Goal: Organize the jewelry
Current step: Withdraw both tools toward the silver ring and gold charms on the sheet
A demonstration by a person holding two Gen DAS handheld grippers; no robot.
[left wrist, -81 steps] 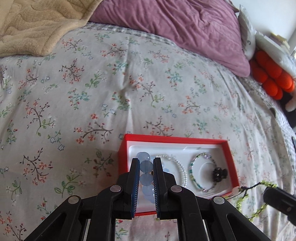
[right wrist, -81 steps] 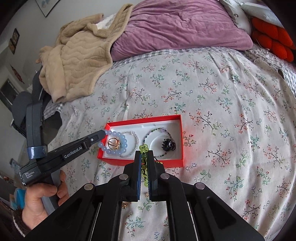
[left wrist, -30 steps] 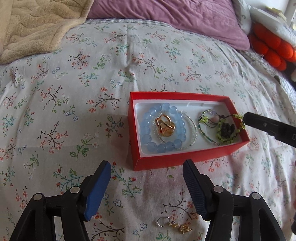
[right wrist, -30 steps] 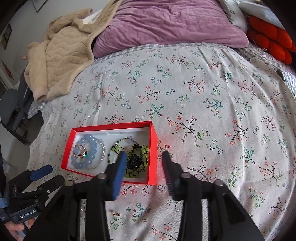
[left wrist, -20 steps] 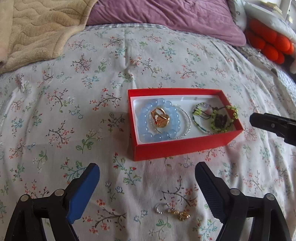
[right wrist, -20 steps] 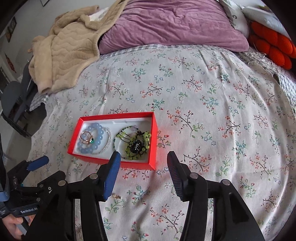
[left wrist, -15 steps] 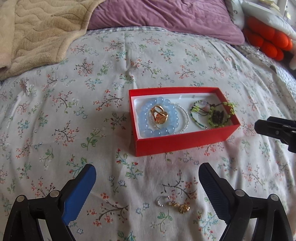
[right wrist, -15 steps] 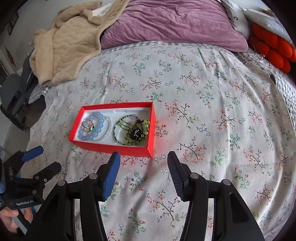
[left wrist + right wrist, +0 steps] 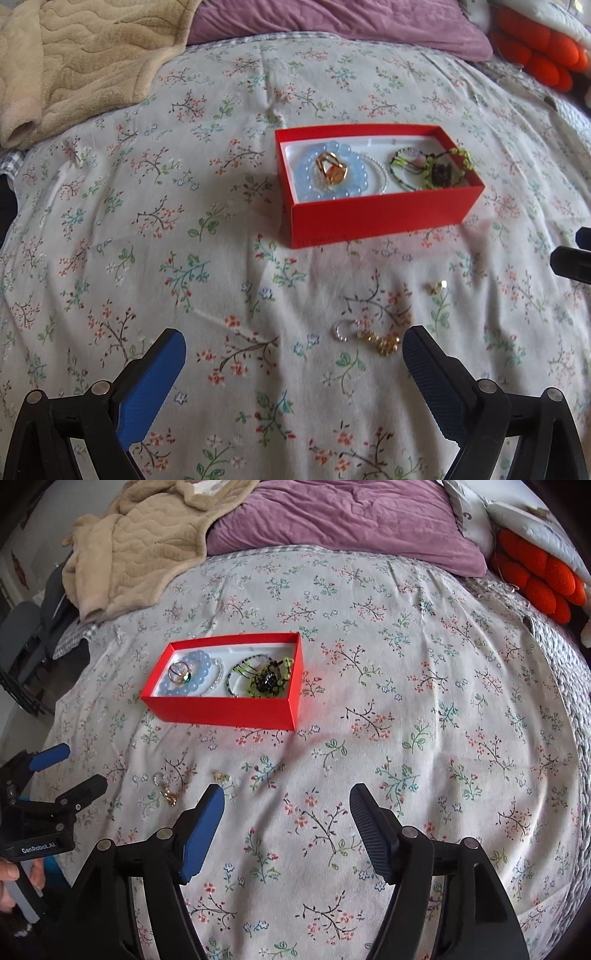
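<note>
A red box (image 9: 380, 218) (image 9: 221, 710) lies on the flowered bedspread. In it lie a pale blue bead bracelet (image 9: 354, 182), a gold ring (image 9: 331, 170) and a green bead bracelet (image 9: 430, 173). Loose on the bedspread in front of the box are a silver ring joined to a gold earring (image 9: 369, 336) (image 9: 166, 788) and a small gold piece (image 9: 437, 287) (image 9: 221, 776). My left gripper (image 9: 293, 336) (image 9: 74, 771) hovers just short of the loose pieces, jaws opening wide with nothing between them. My right gripper (image 9: 287, 790) is over bare bedspread, jaws opening and empty.
A beige blanket (image 9: 147, 542) lies heaped at the back left and a purple pillow (image 9: 343, 517) at the back. Orange plush (image 9: 539, 579) sits at the far right. The bed's edge falls away on the left (image 9: 44, 686).
Both grippers let go of their bracelets, the blue and the green one, into the box. Both then drew back toward me and their jaws spread wider. The loose pieces came into view.
</note>
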